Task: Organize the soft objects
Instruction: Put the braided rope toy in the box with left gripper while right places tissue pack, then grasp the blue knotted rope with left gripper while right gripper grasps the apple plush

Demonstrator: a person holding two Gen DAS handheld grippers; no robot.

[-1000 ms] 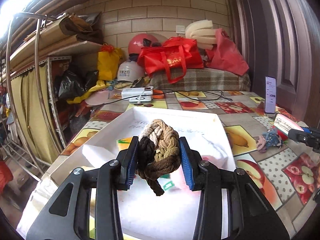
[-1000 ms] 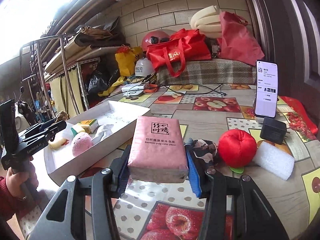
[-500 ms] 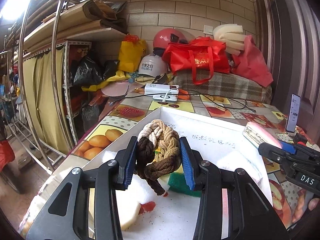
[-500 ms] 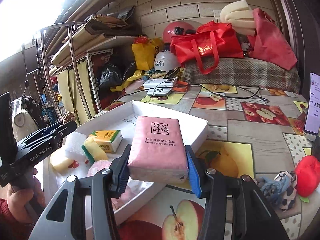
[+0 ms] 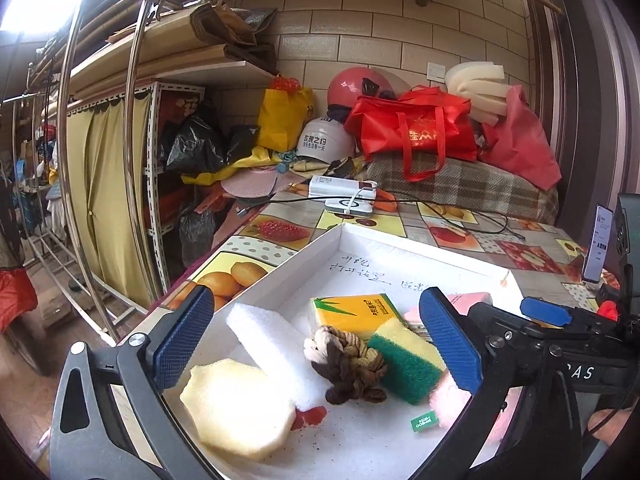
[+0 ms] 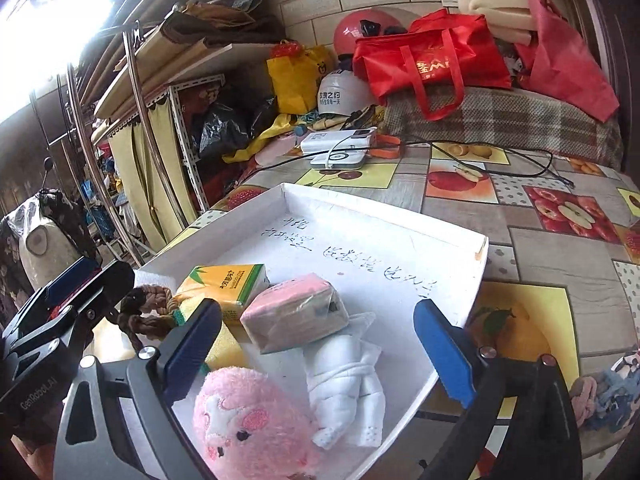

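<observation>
Soft objects sit mostly in the white tray (image 6: 460,236), so by the look of it the sort is well along. Both grippers are empty, fingers spread wide: left gripper (image 5: 316,344) over the tray's near end, right gripper (image 6: 316,348) over its near right part.

Near to far inside the tray:
- pink plush toy (image 6: 248,420) at the near edge, partly hidden by the right gripper body
- rolled white cloth (image 6: 344,380) just beside the plush
- pale yellow foam piece (image 5: 236,408) at the near left corner
- white foam block (image 5: 276,348) touching that foam piece
- braided brown rope knot (image 5: 348,364) in the middle, leaning on the green-and-yellow sponge (image 5: 404,356)
- pink tissue pack (image 6: 292,316) lying tilted, its near end against the cloth
- yellow tissue pack (image 5: 352,312) behind the sponge
- far half of the tray bare, with handwriting only

Left to do, as far as can be judged: a bundle of pinkish and blue fabric (image 6: 608,396) lies on the surface outside the tray to its right, cut off at the frame edge. Something red (image 5: 608,310) shows past the right gripper in the left wrist view; too small to identify.

Hard to tell: a red smear (image 5: 308,416) and a small green label (image 5: 424,424) on the tray floor near the foam, whether the plush touches the sponge, and the handwriting.
</observation>
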